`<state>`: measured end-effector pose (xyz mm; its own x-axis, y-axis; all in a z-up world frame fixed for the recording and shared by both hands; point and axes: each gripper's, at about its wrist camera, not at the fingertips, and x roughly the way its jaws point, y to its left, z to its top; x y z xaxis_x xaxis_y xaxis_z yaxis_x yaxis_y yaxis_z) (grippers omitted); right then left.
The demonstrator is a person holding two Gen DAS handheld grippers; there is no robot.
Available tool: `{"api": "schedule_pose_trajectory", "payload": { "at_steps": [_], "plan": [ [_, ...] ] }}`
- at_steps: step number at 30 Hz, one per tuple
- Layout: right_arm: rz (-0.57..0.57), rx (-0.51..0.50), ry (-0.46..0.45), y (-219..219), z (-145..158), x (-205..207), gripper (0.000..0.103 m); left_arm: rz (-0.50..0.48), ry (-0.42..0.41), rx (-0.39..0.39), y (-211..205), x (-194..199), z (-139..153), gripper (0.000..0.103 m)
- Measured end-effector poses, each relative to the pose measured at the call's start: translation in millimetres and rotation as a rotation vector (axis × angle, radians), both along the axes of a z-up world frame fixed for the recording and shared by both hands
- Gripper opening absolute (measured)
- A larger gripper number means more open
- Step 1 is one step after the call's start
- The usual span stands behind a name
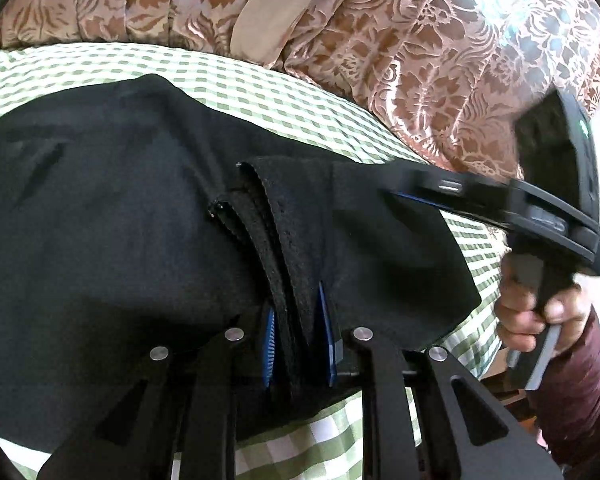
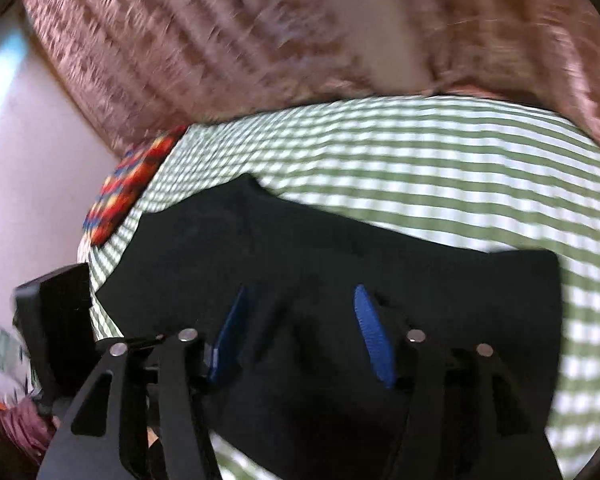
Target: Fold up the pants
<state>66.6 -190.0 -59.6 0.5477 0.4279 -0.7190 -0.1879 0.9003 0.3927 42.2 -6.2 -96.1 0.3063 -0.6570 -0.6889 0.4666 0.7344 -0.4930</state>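
Mid-fold: black pants [image 1: 120,220] on the checked bed [image 1: 260,92]. Left gripper [image 1: 300,340] pinches the stacked hems — right gripper [image 2: 300,336] seemingly clamps cloth too, blurred. Next: lay edges aligned.

— What can't we make out here?

— In the right wrist view the brown curtain [image 2: 204,40] is smeared by motion blur, so we lose its pattern, and the multicoloured cloth [image 2: 132,188] is too blurred to name.

— And the black pants [image 1: 120,220]?

— They run off the left edge. The right gripper [image 1: 404,196] has its fingertips buried in the fabric, so we can't judge its grip there.
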Motion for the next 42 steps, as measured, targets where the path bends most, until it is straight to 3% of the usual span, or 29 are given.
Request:
{"api": "schedule_pose_trajectory", "payload": {
  "at_steps": [4, 6, 7, 9, 15, 18, 24, 26, 28, 33, 36, 42],
  "plan": [
    [0.025, -0.111, 0.029, 25, -37, 19, 0.052, 0.025, 0.021, -0.008, 6, 1, -6, 0.022],
    [0.032, -0.251, -0.084, 45, -50, 5, 0.052, 0.053, 0.027, -0.006, 10, 2, -7, 0.029],
    [0.029, -0.264, -0.089, 46, -50, 4, 0.052, 0.066, 0.036, -0.012, 13, 2, -7, 0.032],
    [0.021, -0.250, -0.088, 44, -52, 3, 0.053, 0.078, 0.047, -0.015, 17, 1, -6, 0.034],
    [-0.014, -0.232, -0.093, 42, -43, 2, 0.053, 0.156, 0.002, 0.070, 27, -11, 15, 0.043],
    [-0.041, -0.187, -0.076, 39, -33, -5, 0.059, 0.215, -0.043, 0.123, 38, -17, 26, 0.043],
    [-0.041, -0.130, -0.109, 40, -10, -41, 0.059, 0.302, -0.128, 0.230, 55, -25, 43, 0.043],
    [-0.010, -0.126, -0.108, 46, -7, -52, 0.054, 0.315, -0.147, 0.243, 58, -28, 46, 0.043],
    [0.030, -0.130, -0.101, 54, -8, -63, 0.042, 0.323, -0.158, 0.251, 59, -30, 48, 0.043],
    [0.083, -0.146, -0.074, 72, -21, -77, 0.029, 0.330, -0.166, 0.263, 59, -32, 48, 0.043],
    [0.080, -0.156, -0.044, 79, -35, -72, 0.027, 0.332, -0.161, 0.267, 58, -33, 45, 0.043],
    [0.075, -0.196, -0.079, 88, -45, -74, 0.027, 0.340, -0.161, 0.284, 57, -32, 40, 0.043]
  ]
}}
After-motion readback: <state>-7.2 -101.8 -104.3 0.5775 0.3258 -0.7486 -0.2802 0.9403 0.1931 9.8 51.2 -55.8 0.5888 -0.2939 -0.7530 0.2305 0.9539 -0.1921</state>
